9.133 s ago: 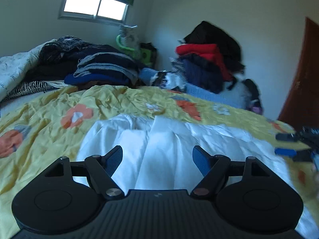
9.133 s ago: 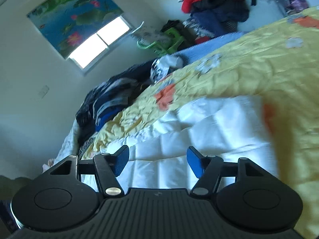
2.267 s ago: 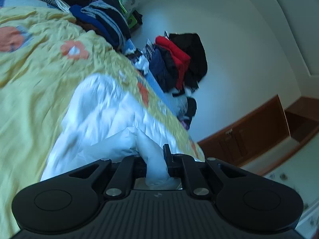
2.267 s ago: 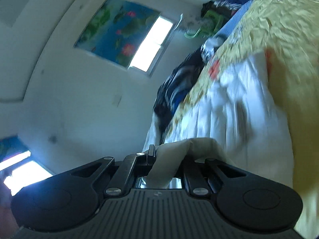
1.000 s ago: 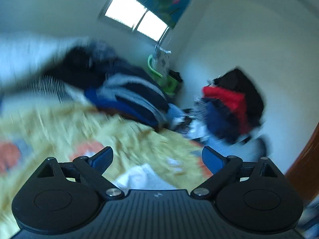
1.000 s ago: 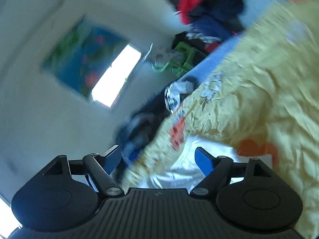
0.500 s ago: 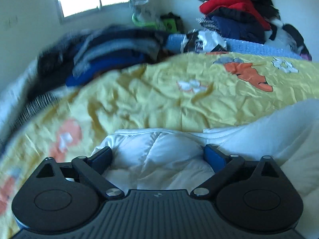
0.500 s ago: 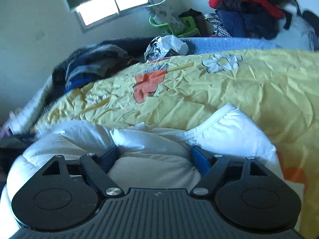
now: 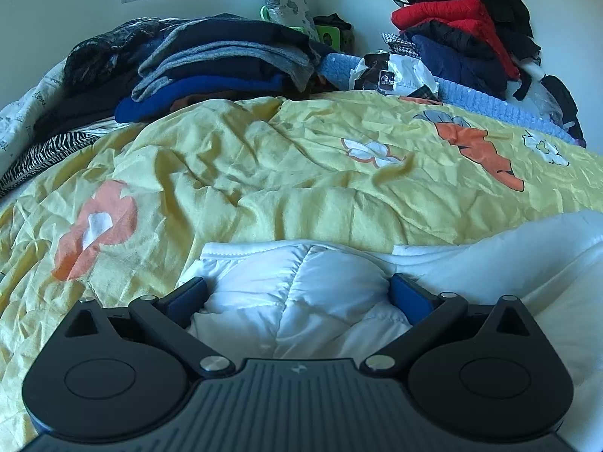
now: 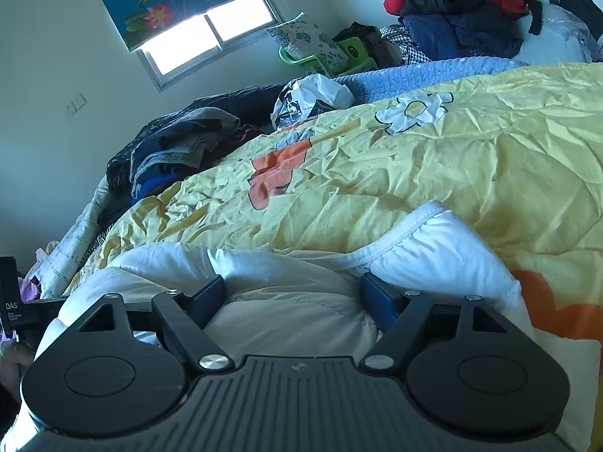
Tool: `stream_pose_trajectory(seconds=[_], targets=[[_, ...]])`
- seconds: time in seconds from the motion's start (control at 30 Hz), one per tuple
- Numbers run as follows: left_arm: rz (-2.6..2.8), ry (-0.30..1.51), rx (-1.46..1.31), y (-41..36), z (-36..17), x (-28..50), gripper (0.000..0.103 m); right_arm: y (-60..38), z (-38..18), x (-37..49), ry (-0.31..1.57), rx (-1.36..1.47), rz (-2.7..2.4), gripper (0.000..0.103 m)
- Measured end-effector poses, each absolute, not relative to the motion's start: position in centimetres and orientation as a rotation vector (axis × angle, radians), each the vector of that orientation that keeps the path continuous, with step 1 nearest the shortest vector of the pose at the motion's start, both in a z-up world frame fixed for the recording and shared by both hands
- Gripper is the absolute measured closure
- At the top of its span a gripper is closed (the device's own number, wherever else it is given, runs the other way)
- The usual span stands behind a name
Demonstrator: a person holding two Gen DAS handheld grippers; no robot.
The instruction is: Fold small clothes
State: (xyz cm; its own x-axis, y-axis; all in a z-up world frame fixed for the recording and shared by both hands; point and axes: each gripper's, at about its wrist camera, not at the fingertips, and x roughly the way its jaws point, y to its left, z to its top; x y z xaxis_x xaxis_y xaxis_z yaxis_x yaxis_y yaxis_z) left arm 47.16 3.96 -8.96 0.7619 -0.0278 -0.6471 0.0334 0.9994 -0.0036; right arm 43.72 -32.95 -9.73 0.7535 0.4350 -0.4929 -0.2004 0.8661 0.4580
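A white garment [image 9: 301,282] lies folded over on the yellow flowered bedspread [image 9: 264,173]. My left gripper [image 9: 297,293] is open, its blue pads resting on either side of a puffed fold near the garment's left end. In the right wrist view the same garment [image 10: 433,252] shows its stitched hem. My right gripper [image 10: 294,297] is open and pressed down onto the cloth near the right end.
A pile of dark folded clothes [image 9: 211,64] lies at the far left of the bed. A red and dark heap [image 9: 463,34] stands at the far right, with a blue knitted blanket [image 9: 490,105] and a plastic bag [image 9: 392,71] between them. Window [image 10: 211,34] behind.
Both grippers held the garment's edge lifted 2.3 s ago, then opened and let it go. Since half a second ago both rest low on the folded garment, almost still.
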Motion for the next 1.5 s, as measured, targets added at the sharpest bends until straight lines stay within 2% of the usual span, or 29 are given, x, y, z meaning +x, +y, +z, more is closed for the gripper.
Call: stream_pose_trajectory(seconds=[0.1,0.2,0.37,0.47,0.53,0.63,0.7,0.77,0.93,1.27,1.4,1.47,1.5], targets=[[-0.020,0.692,0.024,3.7,-8.9,47.0,0.000,-33.0,-9.7,43.6,0.621,0.409,0.357,0.025],[-0.005,0.677,0.056,3.2,-8.9,46.8,0.000,-33.5,-9.1,42.9,0.601,0.435,0.329,0.030],[0.003,0.670,0.073,3.0,-8.9,46.8,0.000,-30.9,-3.3,38.3,0.422,0.343,0.297,0.029],[0.003,0.670,0.072,3.0,-8.8,46.7,0.000,-27.2,0.1,37.4,0.420,0.359,0.456,0.017],[0.006,0.669,0.076,2.9,-8.9,46.7,0.000,-24.9,0.9,38.6,0.476,0.475,0.585,0.007],[0.005,0.668,0.074,2.9,-8.8,46.7,0.000,-21.9,-0.4,41.7,0.602,0.658,0.684,0.007],[0.006,0.667,0.075,2.9,-8.8,46.7,0.000,-20.0,-2.3,43.7,0.701,0.645,0.636,0.007],[0.008,0.664,0.066,3.1,-8.8,46.6,0.000,-19.0,-5.1,45.6,0.801,0.575,0.513,0.014],[0.005,0.672,0.033,3.6,-8.8,46.7,0.000,-21.1,-8.8,46.2,0.712,0.719,0.523,0.026],[0.008,0.668,0.038,3.6,-8.9,46.7,0.000,-20.5,-9.3,45.0,0.629,0.645,0.524,0.026],[0.009,0.667,0.039,3.5,-8.9,46.6,0.000,-21.7,-6.2,42.0,0.632,0.658,0.469,0.023],[0.011,0.666,0.042,3.5,-8.9,46.6,0.000,-23.8,-4.4,39.1,0.564,0.709,0.524,0.015],[0.010,0.666,0.041,3.5,-8.9,46.6,0.000,-25.1,-3.9,37.7,0.537,0.731,0.547,0.006]])
